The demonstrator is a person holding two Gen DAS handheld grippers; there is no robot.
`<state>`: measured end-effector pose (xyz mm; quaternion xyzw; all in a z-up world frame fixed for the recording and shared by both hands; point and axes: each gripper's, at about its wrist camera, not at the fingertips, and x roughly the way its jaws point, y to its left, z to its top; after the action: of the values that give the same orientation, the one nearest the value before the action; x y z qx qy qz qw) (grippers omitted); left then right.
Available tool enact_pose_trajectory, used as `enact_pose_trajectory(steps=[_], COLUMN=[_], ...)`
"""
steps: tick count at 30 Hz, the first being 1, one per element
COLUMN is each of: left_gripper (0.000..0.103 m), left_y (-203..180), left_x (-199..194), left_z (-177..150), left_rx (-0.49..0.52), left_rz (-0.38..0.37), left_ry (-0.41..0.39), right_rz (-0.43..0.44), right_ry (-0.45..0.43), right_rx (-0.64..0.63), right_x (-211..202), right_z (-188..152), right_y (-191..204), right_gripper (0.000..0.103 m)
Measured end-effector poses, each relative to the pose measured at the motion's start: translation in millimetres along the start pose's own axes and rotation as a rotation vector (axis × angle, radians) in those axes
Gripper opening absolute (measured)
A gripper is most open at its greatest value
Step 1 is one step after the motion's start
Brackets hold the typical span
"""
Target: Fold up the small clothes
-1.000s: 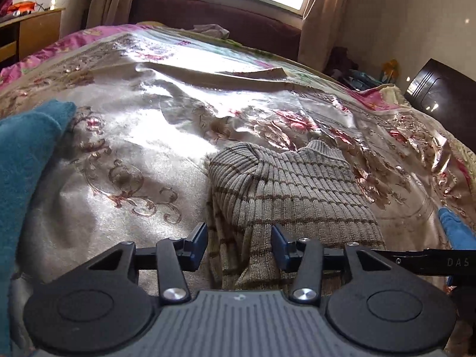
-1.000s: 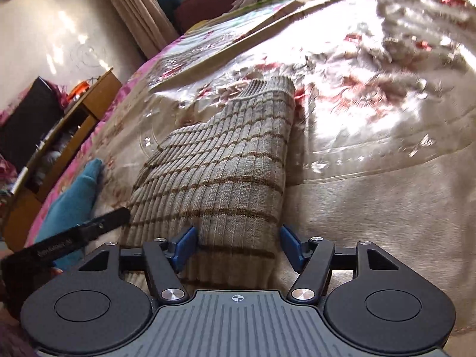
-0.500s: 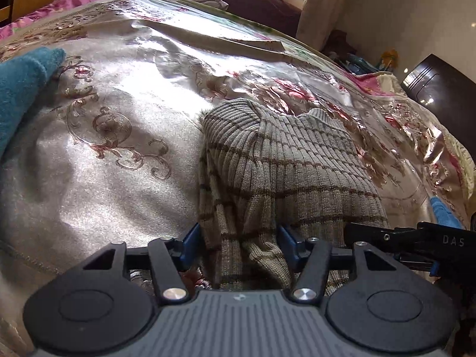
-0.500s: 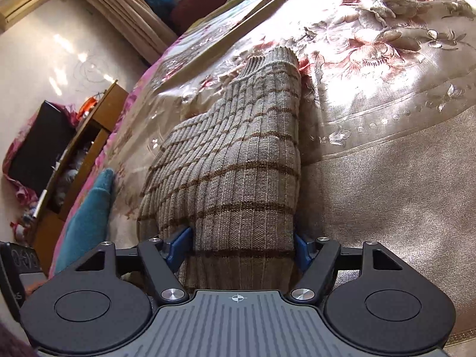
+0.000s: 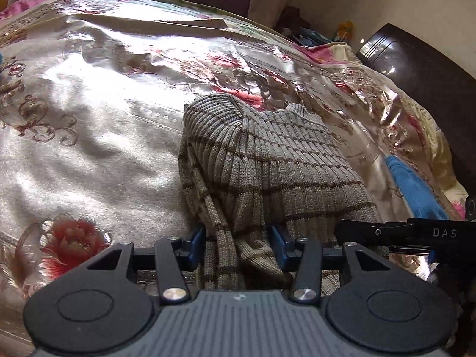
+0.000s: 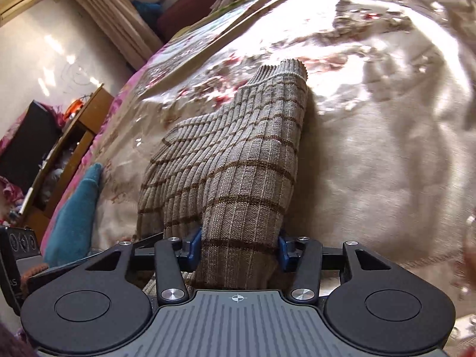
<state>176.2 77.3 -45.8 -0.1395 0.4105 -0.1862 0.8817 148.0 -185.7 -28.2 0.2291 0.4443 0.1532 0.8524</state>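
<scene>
Gripping the near hem of the striped ribbed sweater (image 5: pixel 267 160) with both tongs: the left tongs (image 5: pixel 238 248) have a bunched fold of knit between the blue pads, and the right tongs (image 6: pixel 239 245) have just been closing, with a thick roll of the same hem now pressed between theirs. The sweater lies on the satin floral bedspread (image 5: pixel 89 148), collar at the far end, near edge raised and gathered at the tongs. A teal garment (image 6: pixel 74 214) lies to the left in the right wrist view; a blue cloth (image 5: pixel 413 190) lies to the right of the sweater in the left wrist view.

Step in hand, as I judge it: the crosswise fold, bottom edge toward collar. Not yet laid over.

Next move calls for lifting both corners evenly, carrying them toward the far end, keeping the hem taut between the tongs, then releasing only once the edge lies flat near the collar. Risk: uneven lift skews the fold.
</scene>
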Motion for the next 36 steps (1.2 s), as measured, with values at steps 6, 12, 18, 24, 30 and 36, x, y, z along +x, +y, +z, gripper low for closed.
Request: enact_pose_trajectory(steps=[6,12,18,24,30,36], left_gripper=[0.05,0.05,0.05,0.057,0.059,0.058], left_y=[0,-17,-36,-8,-11,-16], left_x=[-22,-41,4,49,47,-7], left_z=[7,27,49,55,54,44], left_rx=[0.005,0.109,0.199,0.207,0.226,0.197], left_rz=[0.096,0.182,0.219,0.361,0.371,0.314], left_ry=[-0.067,-0.206,-0.195,-0.116,-0.114,-0.157], right_rz=[0.004,-0.084,-0.098,-0.113,-0.125,-0.101], right_ry=[-0.029,-0.149,-0.247,-0.18,-0.132,-0.184], right_rx=[0.004,-0.103,-0.194,-0.261,-0.221,-0.268], right_x=[-13,-41,-50,-12,6,-29], right_z=[-2,-8,-2,2,2,-10], right_y=[-4,8,26,30,16,36], right_gripper=[0.052,0.053,0.053,0.048,0.049,0.049])
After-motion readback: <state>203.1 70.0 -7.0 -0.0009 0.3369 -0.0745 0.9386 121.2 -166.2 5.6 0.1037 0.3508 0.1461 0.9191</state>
